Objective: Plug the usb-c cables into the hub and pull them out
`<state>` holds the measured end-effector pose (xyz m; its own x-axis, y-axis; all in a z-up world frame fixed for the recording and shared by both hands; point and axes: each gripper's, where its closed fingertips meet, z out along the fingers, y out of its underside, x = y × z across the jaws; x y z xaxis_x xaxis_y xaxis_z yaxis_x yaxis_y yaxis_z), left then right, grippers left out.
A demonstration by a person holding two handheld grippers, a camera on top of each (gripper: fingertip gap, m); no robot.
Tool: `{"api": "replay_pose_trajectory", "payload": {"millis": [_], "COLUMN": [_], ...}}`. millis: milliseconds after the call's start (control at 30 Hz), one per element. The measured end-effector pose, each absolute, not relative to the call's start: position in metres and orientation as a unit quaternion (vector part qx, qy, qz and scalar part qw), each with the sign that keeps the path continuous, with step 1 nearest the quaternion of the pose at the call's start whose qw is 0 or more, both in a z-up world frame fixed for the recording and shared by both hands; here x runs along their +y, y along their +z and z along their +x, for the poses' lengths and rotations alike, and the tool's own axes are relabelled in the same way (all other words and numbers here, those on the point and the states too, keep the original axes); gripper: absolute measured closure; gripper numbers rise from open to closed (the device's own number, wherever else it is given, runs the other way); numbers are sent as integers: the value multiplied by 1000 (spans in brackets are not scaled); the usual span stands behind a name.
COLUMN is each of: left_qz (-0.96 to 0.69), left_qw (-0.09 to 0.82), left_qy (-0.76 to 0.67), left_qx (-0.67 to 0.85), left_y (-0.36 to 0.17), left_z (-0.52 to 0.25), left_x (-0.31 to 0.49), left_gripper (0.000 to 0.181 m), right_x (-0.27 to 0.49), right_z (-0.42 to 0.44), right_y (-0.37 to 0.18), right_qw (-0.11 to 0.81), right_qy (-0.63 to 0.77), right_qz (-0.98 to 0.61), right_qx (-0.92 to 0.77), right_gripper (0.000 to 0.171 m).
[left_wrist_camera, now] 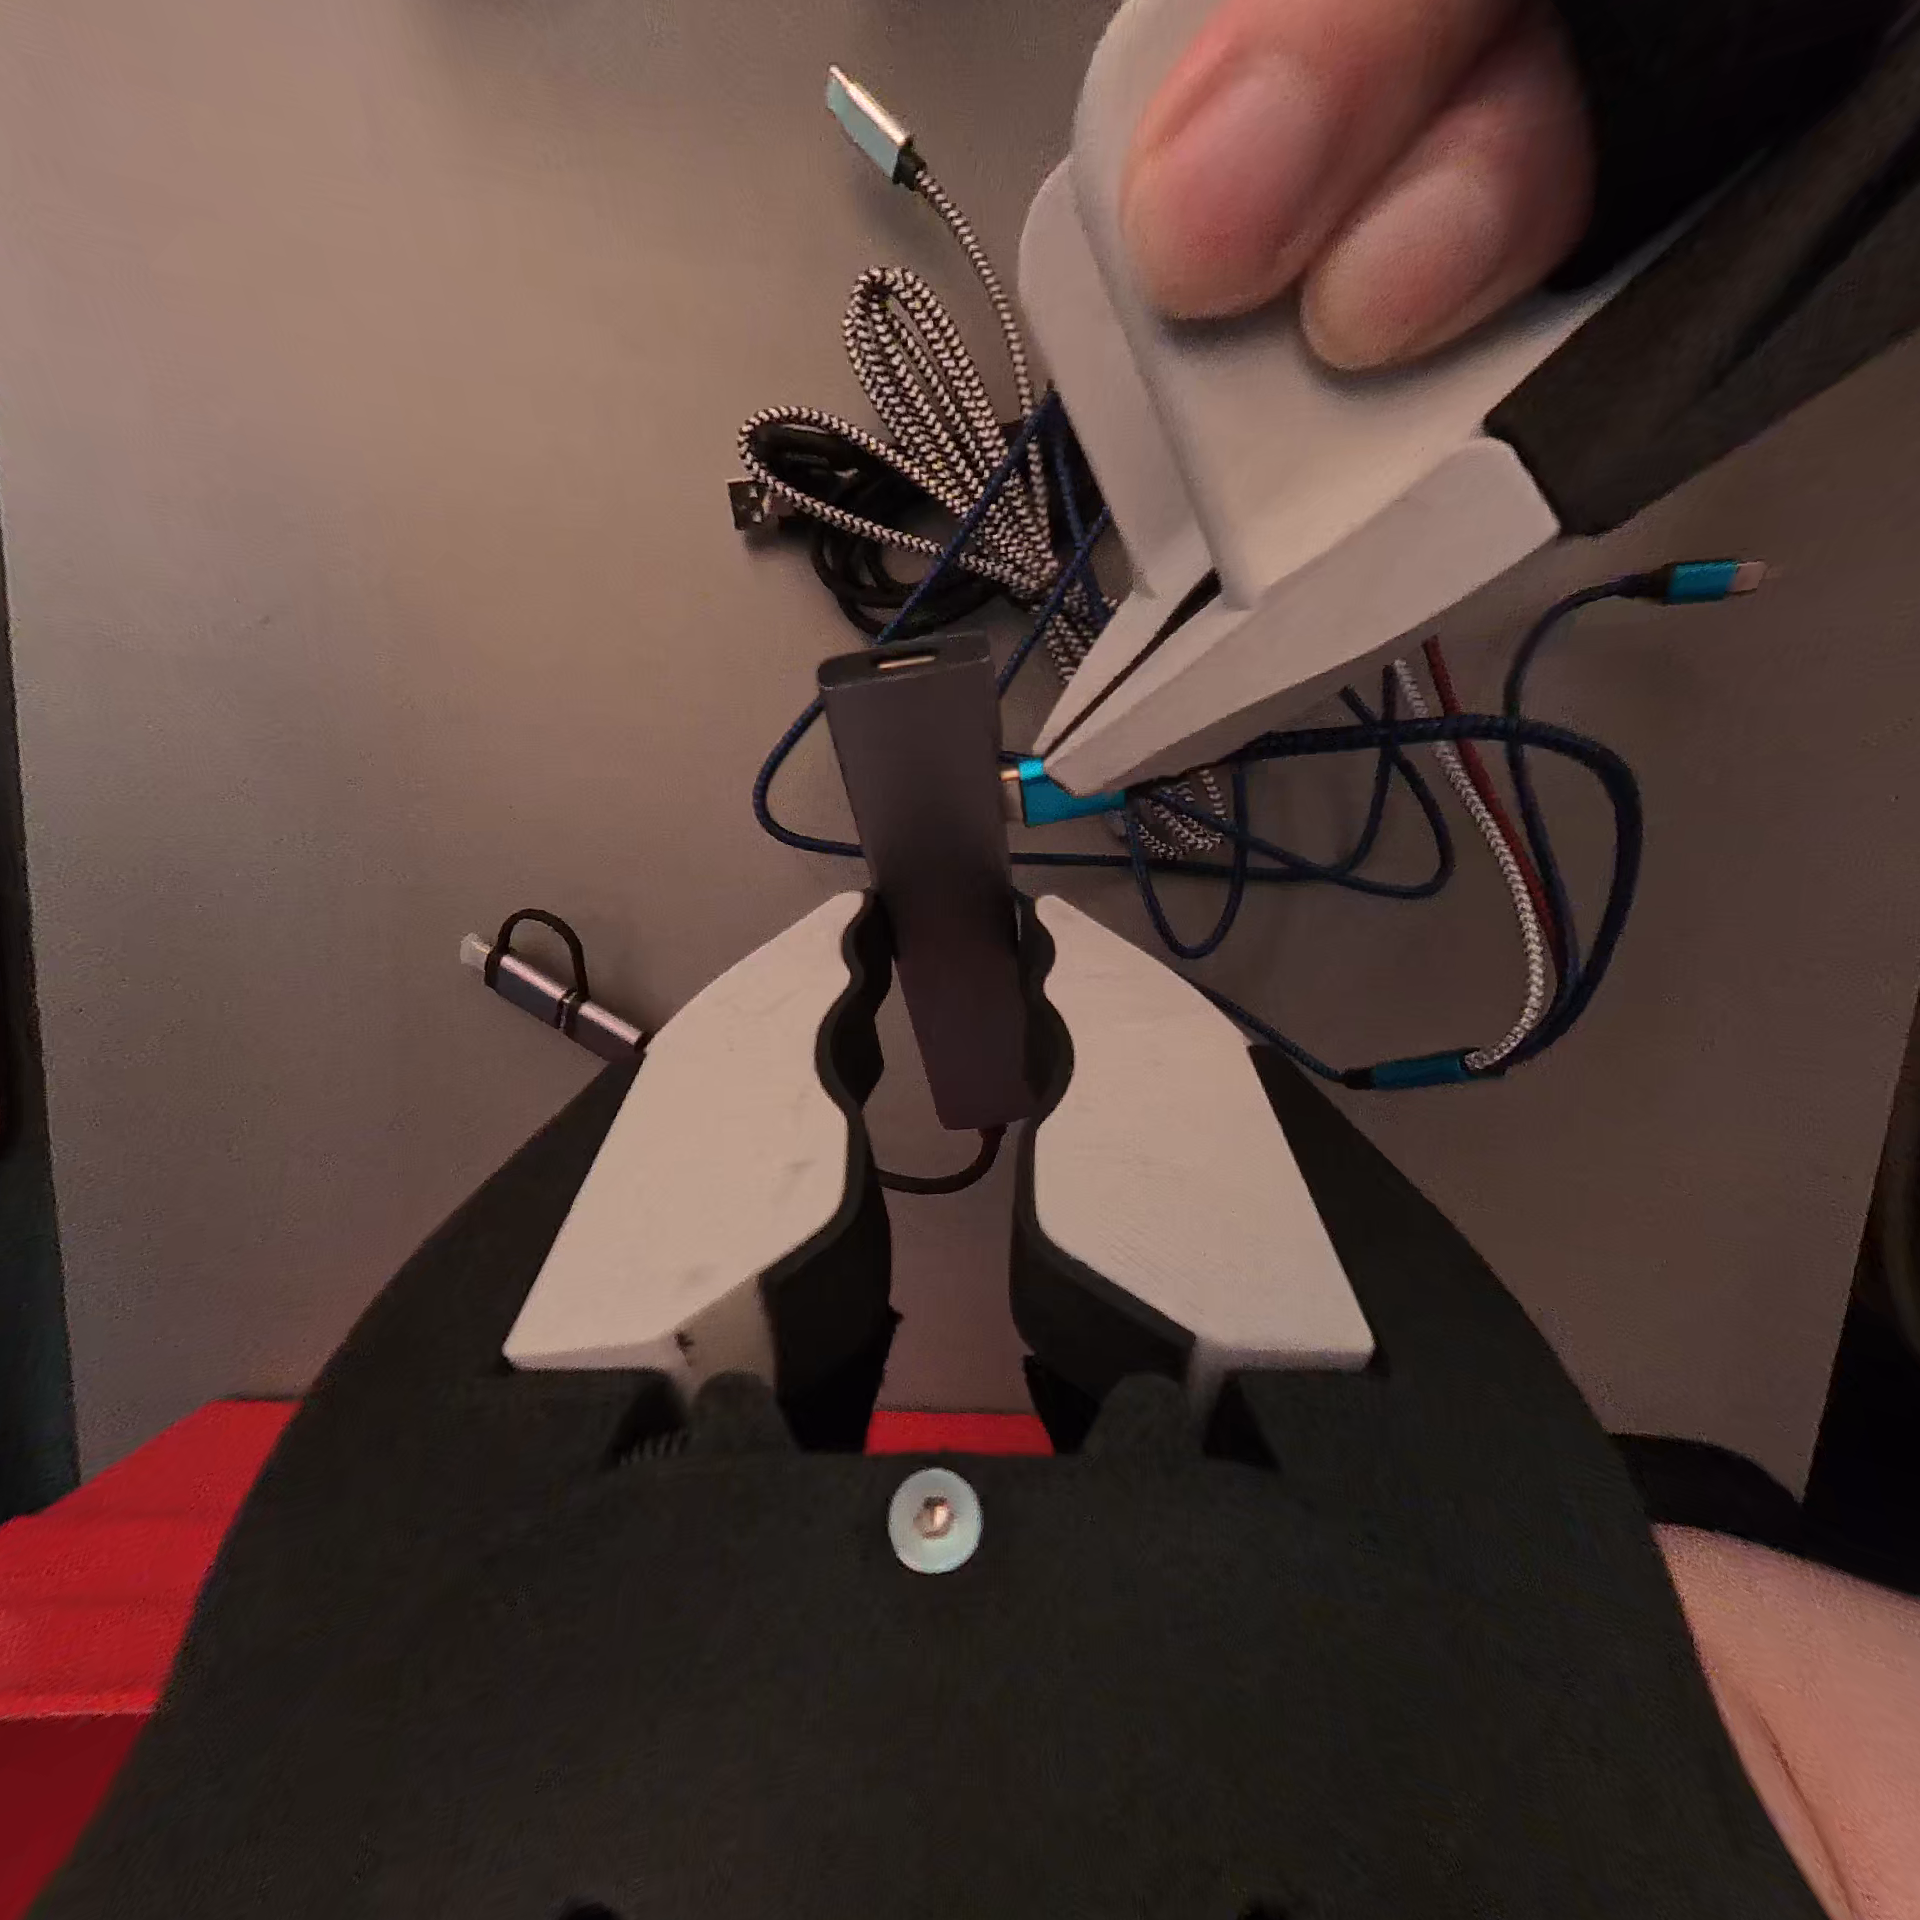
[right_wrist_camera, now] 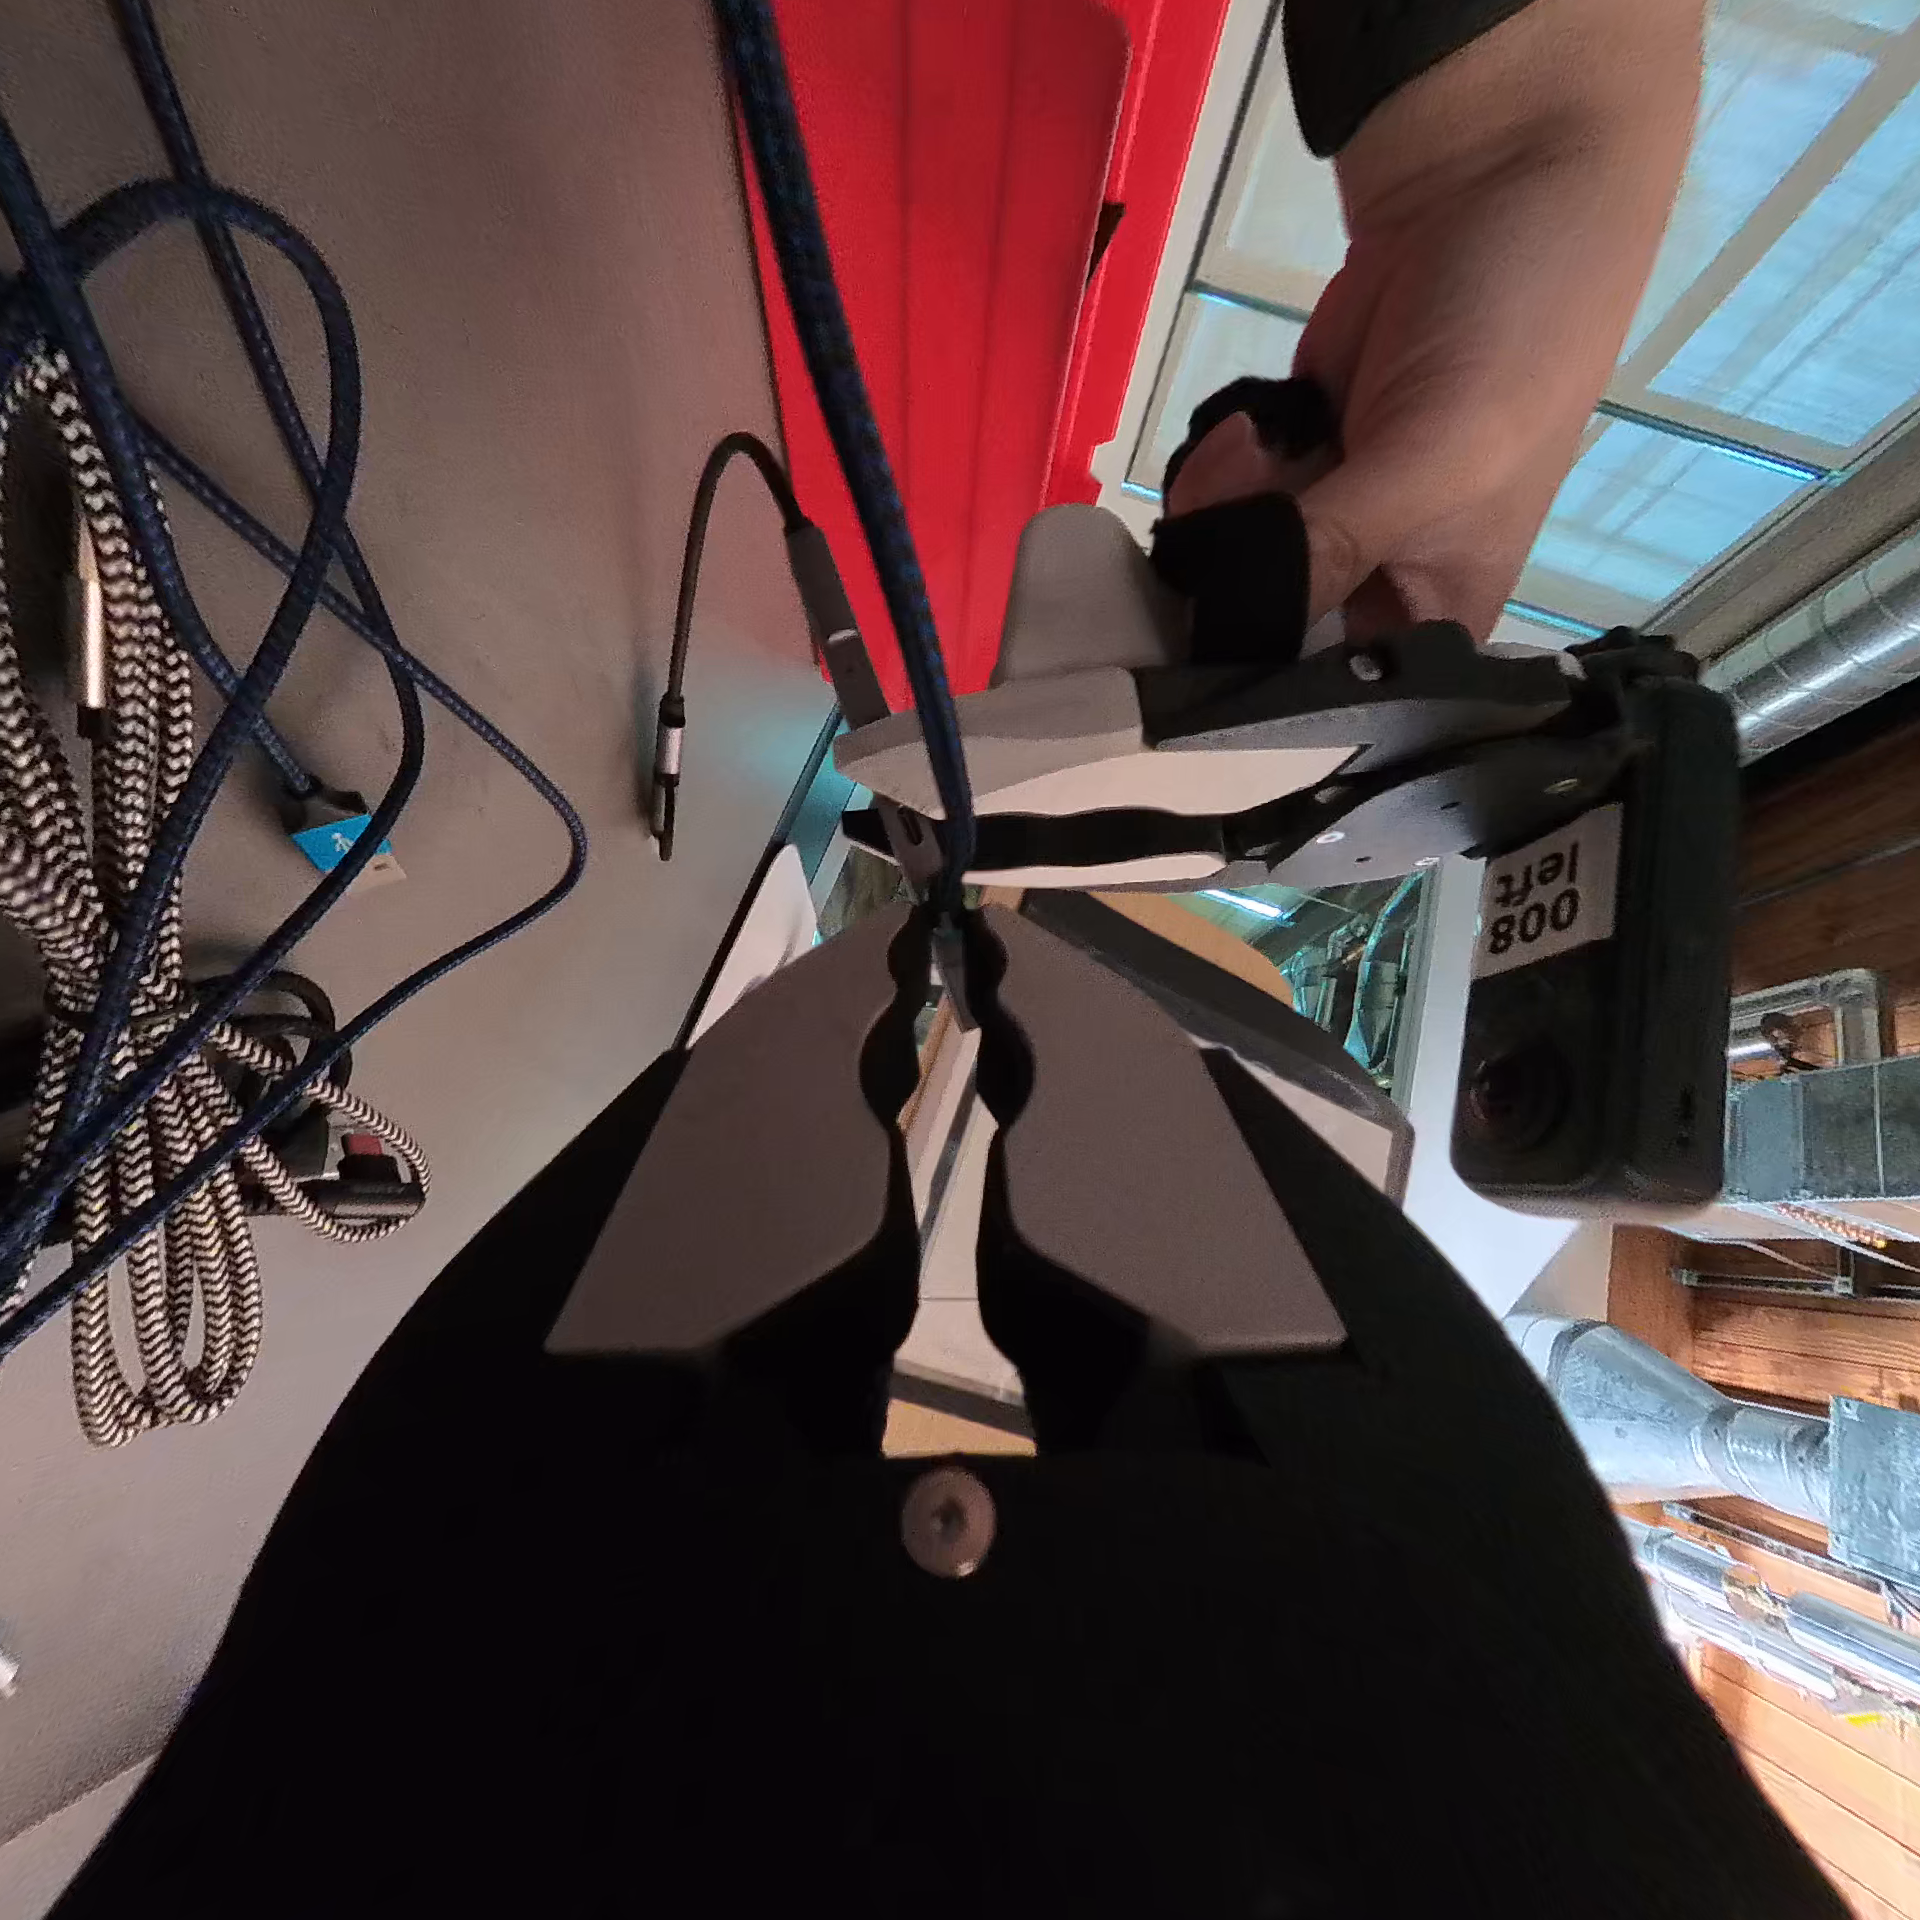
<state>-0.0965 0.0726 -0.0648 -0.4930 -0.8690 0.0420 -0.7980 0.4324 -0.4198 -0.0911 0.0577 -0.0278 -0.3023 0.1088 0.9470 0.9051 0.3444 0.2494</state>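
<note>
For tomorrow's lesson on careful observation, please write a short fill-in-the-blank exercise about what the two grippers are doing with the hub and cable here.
1. The left gripper is shut on the dark grey ____.
2. The right gripper pinches a plug whose shell is coloured ____.
3. That plug sits at the hub's ____ side, seen in the left wrist view.
4. The port on the hub's far end holds ____ plug.

Missing words: hub; blue; right; no

My right hand-held gripper (left_wrist_camera: 1044, 769) covers where the blue plug (left_wrist_camera: 1060, 798) meets the hub (left_wrist_camera: 925, 873); it may be seated. The hub's lower end sits behind my left hand-held gripper (left_wrist_camera: 951, 935). At the frame's left, cable loops (right_wrist_camera: 125, 935) run off the edge.
</note>
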Motion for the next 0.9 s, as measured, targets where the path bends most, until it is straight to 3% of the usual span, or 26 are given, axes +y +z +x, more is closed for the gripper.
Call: {"api": "replay_pose_trajectory", "payload": {"millis": [300,533,900], "left_qz": [-542,-616,-634], "left_qw": [94,10,-1], "left_qy": [-273,-287,-303], "left_qx": [789,733,712], "left_y": [-39,-53,-53], "left_z": [-89,-93,-90], "left_x": [72,72,77], "left_gripper": [159,159,159], "right_x": [59,64,70], "right_z": [-80,-79,-73], "right_y": [-9,-23,-25], "right_qw": [470,453,450], "right_qy": [-487,-482,-489], "right_qz": [-361,-373,-395], "right_qx": [-642,-651,-635], "right_gripper": [165,165,164]}}
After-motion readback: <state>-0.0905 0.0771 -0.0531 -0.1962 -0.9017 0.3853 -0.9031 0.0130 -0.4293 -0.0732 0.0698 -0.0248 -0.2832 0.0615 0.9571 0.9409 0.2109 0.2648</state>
